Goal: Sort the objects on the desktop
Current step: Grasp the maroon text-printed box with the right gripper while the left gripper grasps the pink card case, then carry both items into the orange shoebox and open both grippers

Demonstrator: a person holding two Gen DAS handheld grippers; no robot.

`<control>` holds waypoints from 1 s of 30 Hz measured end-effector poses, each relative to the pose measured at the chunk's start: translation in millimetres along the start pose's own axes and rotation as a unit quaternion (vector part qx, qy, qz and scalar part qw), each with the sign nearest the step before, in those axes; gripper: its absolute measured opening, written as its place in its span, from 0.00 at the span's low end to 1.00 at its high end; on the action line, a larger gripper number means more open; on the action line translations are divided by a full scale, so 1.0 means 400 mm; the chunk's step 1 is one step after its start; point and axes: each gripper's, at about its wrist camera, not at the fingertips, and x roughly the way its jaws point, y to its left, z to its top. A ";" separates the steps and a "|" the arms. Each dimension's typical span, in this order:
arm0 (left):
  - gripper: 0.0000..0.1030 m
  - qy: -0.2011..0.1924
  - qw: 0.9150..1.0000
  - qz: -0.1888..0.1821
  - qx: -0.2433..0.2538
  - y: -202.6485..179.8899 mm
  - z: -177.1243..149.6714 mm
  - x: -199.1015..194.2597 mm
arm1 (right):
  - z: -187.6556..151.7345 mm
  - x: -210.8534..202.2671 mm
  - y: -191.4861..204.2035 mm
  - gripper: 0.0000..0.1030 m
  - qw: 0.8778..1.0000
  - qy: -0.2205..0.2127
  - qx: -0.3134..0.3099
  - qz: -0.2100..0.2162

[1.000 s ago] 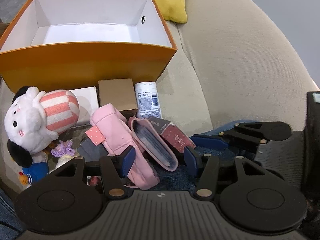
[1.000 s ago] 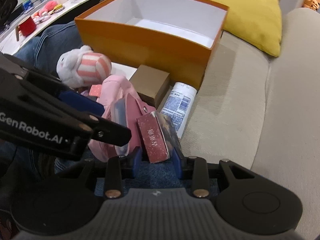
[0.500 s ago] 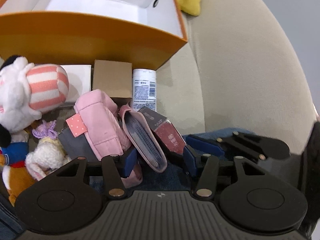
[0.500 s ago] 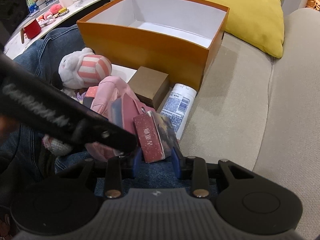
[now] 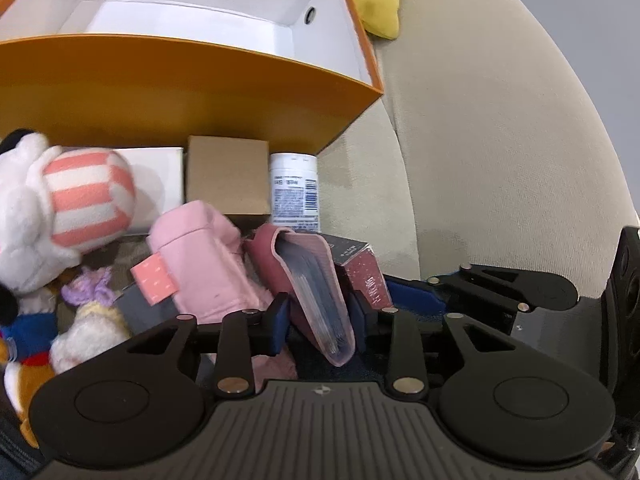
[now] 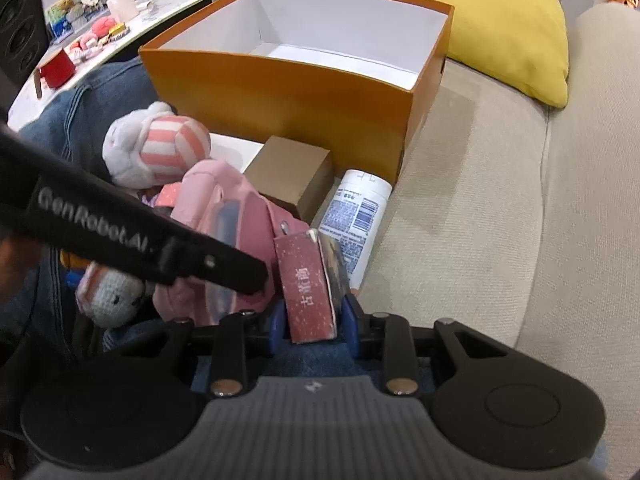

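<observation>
The right gripper [image 6: 314, 320] is closed on a red carton [image 6: 310, 294], its blue pads pressing both side faces near the bottom, so the carton stands upright between them, probably pinched low to lift it clear of the pile. The left gripper [image 5: 320, 318] has its fingers on either side of a pink wallet [image 5: 316, 292]; whether the pads actually press the wallet I cannot tell. In the left view the carton sits just right of the right-hand finger, touching the wallet, with the right gripper beyond it. Just left of the left gripper's fingers lies a pink pouch [image 5: 208, 260], leaning against the wallet, and further left a striped plush [image 5: 80, 200] and smaller soft toys. Ahead of both pairs of fingers lie a brown box [image 6: 290, 178] and a white bottle [image 6: 358, 212] on its side, both pushed up against the wall of the orange box [image 6: 280, 104]. That box stands open and seemingly empty straight ahead, likely the place for sorted things. Beyond it a yellow cushion [image 6: 500, 20] rests on the sofa [image 6: 500, 200].
</observation>
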 end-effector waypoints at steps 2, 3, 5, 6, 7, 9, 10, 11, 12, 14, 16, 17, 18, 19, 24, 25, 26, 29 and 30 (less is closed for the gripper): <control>0.38 -0.001 1.000 0.002 0.005 -0.004 0.003 0.008 | 0.000 0.006 -0.002 0.27 1.000 0.003 0.003 -0.005; 0.38 -0.001 1.000 -0.001 0.005 -0.004 0.003 0.011 | -0.001 0.008 -0.006 0.26 1.000 0.004 0.008 -0.005; 0.36 0.000 1.000 -0.005 0.005 -0.001 0.003 0.008 | -0.003 0.006 -0.018 0.25 1.000 0.001 0.024 0.001; 0.35 0.000 1.000 -0.007 0.005 0.002 0.002 0.006 | -0.004 0.001 -0.024 0.24 0.999 -0.003 0.032 0.003; 0.33 0.000 1.000 -0.008 0.005 0.005 0.002 0.008 | -0.005 -0.004 -0.026 0.24 0.999 -0.005 0.038 0.003; 0.27 -0.011 1.000 -0.001 0.018 0.000 -0.005 -0.009 | -0.005 -0.015 -0.034 0.23 0.998 -0.009 0.056 0.000; 0.24 -0.019 1.000 0.002 0.025 -0.003 -0.006 -0.017 | -0.005 -0.024 -0.036 0.23 0.998 -0.011 0.063 -0.002; 0.23 -0.027 0.999 0.000 0.030 -0.004 -0.008 -0.031 | -0.004 -0.036 -0.037 0.23 0.997 -0.016 0.070 -0.005; 0.23 -0.031 0.999 -0.004 0.033 -0.004 -0.009 -0.045 | -0.003 -0.051 -0.036 0.23 0.997 -0.022 0.076 -0.010; 0.21 -0.043 0.998 -0.008 0.042 -0.005 -0.013 -0.071 | 0.001 -0.082 -0.034 0.23 0.995 -0.035 0.088 -0.015; 0.20 -0.054 0.997 -0.009 0.047 -0.005 -0.015 -0.096 | 0.007 -0.111 -0.033 0.23 0.994 -0.048 0.100 -0.017; 0.20 -0.061 0.997 -0.011 0.049 -0.004 -0.015 -0.115 | 0.010 -0.126 -0.030 0.23 0.993 -0.054 0.107 -0.018; 0.19 -0.068 0.996 -0.013 0.051 -0.004 -0.014 -0.129 | 0.013 -0.138 -0.028 0.23 0.992 -0.059 0.113 -0.017; 0.19 -0.077 0.995 -0.015 0.055 -0.005 -0.014 -0.150 | 0.016 -0.151 -0.024 0.23 0.990 -0.066 0.120 -0.015; 0.19 -0.106 0.992 -0.017 0.062 0.002 0.013 -0.263 | 0.059 -0.204 0.010 0.23 0.987 -0.099 0.123 -0.009; 0.19 -0.111 0.992 -0.018 0.063 0.006 0.023 -0.287 | 0.072 -0.215 0.020 0.23 0.987 -0.108 0.118 -0.008; 0.18 -0.119 0.991 -0.016 0.065 0.012 0.036 -0.318 | 0.092 -0.231 0.030 0.23 0.986 -0.120 0.113 -0.006; 0.18 -0.145 0.987 -0.007 0.065 0.029 0.080 -0.406 | 0.156 -0.270 0.054 0.23 0.983 -0.155 0.100 0.004; 0.18 -0.152 0.986 -0.004 0.064 0.035 0.097 -0.431 | 0.181 -0.280 0.060 0.23 0.981 -0.168 0.097 0.008</control>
